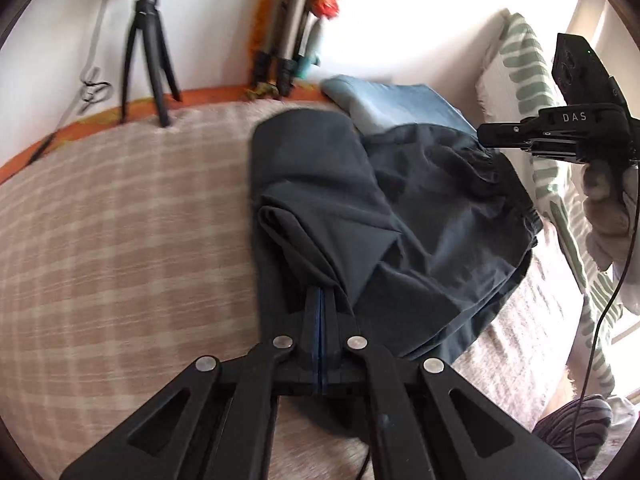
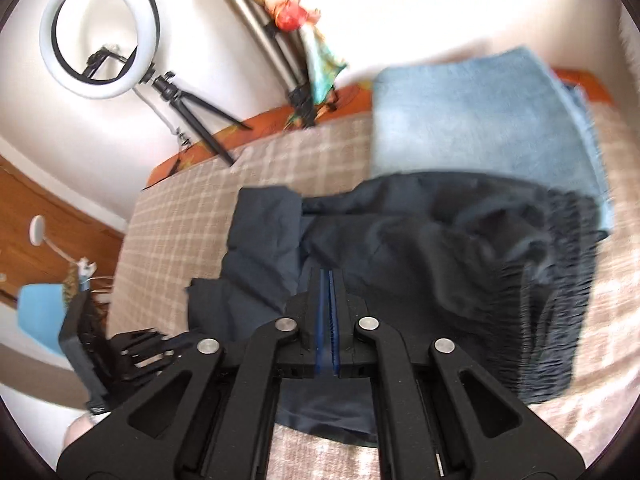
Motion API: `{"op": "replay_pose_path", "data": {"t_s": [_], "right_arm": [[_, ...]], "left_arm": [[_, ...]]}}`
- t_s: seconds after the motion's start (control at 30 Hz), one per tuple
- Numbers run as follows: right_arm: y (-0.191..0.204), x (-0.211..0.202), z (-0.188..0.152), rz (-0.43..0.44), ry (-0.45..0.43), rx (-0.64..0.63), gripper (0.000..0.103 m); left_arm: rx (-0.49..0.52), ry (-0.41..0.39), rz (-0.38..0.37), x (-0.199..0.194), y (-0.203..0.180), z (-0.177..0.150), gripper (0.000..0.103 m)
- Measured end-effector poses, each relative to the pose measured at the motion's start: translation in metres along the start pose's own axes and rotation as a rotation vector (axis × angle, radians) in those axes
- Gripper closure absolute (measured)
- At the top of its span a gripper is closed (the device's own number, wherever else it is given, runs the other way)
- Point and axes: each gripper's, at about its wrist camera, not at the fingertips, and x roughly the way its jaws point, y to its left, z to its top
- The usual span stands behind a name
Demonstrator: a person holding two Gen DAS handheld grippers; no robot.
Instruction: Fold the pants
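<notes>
Dark navy pants (image 1: 420,216) lie partly folded on a beige checked bedspread (image 1: 120,220), with the gathered waistband to the right. My left gripper (image 1: 322,292) is shut on a fold of a pant leg, and the cloth drapes over its tips. My right gripper (image 1: 486,138), held by a gloved hand (image 1: 608,200), hovers just above the waistband. In the right wrist view the right gripper (image 2: 328,272) shows a narrow slit between its blue pads, over the pants (image 2: 440,240), with no cloth pinched between them.
Folded light blue jeans (image 1: 400,100) lie behind the pants, also seen in the right wrist view (image 2: 472,120). A black tripod (image 1: 148,52) and a ring light (image 2: 100,28) stand at the bed's far edge. A green-striped cloth (image 1: 528,64) lies at the right.
</notes>
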Motion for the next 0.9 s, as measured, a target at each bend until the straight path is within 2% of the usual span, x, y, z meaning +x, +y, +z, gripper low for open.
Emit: {"op": "replay_pose_path", "data": {"t_s": [0.03,0.07,0.1,0.27,0.4,0.43,0.47,0.5,0.67,0.73,0.83,0.87,0.9], "right_arm": [[0.000,0.007,-0.001,0.020,0.005,-0.004,0.077],[0.002,0.016,0.000,0.031,0.013,-0.009,0.057],[0.006,0.028,-0.002,0.035,0.019,-0.014,0.052],[0.030,0.081,0.004,0.081,0.054,-0.022,0.049],[0.050,0.114,0.013,0.027,0.060,-0.058,0.049],[0.054,0.119,0.013,0.006,0.058,-0.065,0.058],[0.056,0.123,0.013,-0.006,0.062,-0.067,0.087],[0.056,0.125,0.014,0.008,0.075,-0.068,0.097],[0.066,0.113,0.012,-0.014,0.044,-0.130,0.099],[0.063,0.107,0.014,-0.007,0.032,-0.106,0.099],[0.060,0.102,0.018,0.004,0.025,-0.079,0.099],[0.060,0.100,0.019,0.006,0.021,-0.078,0.099],[0.061,0.098,0.019,0.010,0.018,-0.077,0.099]], "left_arm": [[0.011,-0.001,-0.014,0.004,-0.005,0.000,0.103],[0.019,-0.008,-0.017,0.006,-0.010,0.000,0.103],[0.022,-0.009,-0.025,0.006,-0.013,-0.001,0.103],[0.049,-0.001,-0.017,0.007,-0.018,-0.005,0.103],[0.048,-0.014,0.036,0.000,-0.008,-0.006,0.103],[0.044,-0.019,0.041,-0.002,-0.006,-0.006,0.103],[0.035,-0.023,0.044,-0.004,-0.001,-0.006,0.103],[0.026,-0.025,0.047,-0.006,0.003,-0.006,0.103],[-0.073,-0.069,0.043,-0.018,0.037,-0.003,0.103],[-0.137,-0.077,0.055,-0.017,0.054,-0.001,0.103],[-0.181,-0.064,0.084,-0.007,0.068,0.003,0.103],[-0.196,-0.039,0.068,0.002,0.070,0.006,0.103],[-0.197,-0.016,0.014,0.009,0.069,0.007,0.103]]}}
